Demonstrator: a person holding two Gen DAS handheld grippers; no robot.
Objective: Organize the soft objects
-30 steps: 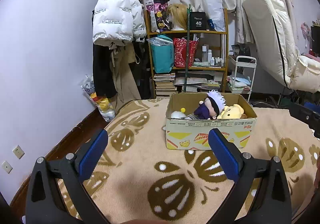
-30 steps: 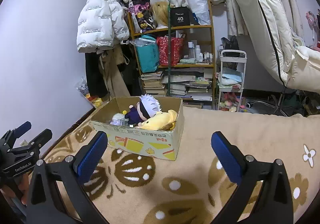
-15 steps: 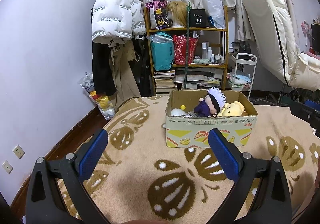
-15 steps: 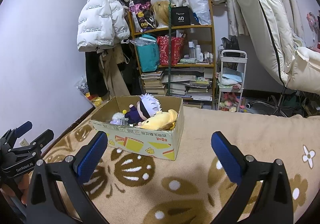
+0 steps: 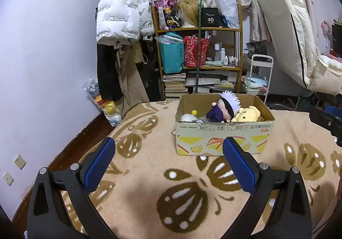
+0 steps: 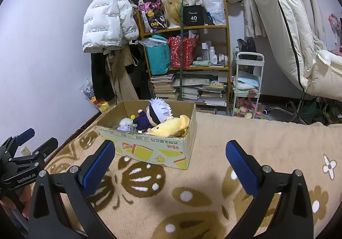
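- The left hand-held gripper (image 5: pixel 168 154) hangs spread wide with nothing between its blue pads (image 5: pixel 97 164), above the patterned beige blanket (image 5: pixel 149 175).
- The right hand-held gripper (image 6: pixel 170 156) is likewise spread and holds nothing; the left one also shows at the far left edge of the right wrist view, a hand below it.
- Bare blanket lies between each hand-held gripper and the cardboard box (image 5: pixel 222 136), so there is free room on the near side of the box and a wide bare stretch to its right (image 6: pixel 267 136).
- The box stands open-topped on the blanket, ahead of both hand-held grippers and apart from them; in the left view it sits ahead and slightly right, in the right view ahead and left.
- Inside the box lie the soft toys: a white-haired doll in dark purple (image 5: pixel 222 108) in the middle, a yellow plush (image 5: pixel 248 114) touching it on the right, and a small white plush (image 5: pixel 188 117) at the left end.
- Left of the box the blanket ends at a dark wooden edge (image 5: pixel 85 134) against a pale wall.
- Behind the box stand a crowded wooden shelf (image 5: pixel 198 29), a white puffer jacket (image 5: pixel 121 19) hung to its left, and a white trolley (image 5: pixel 258 76) to its right.
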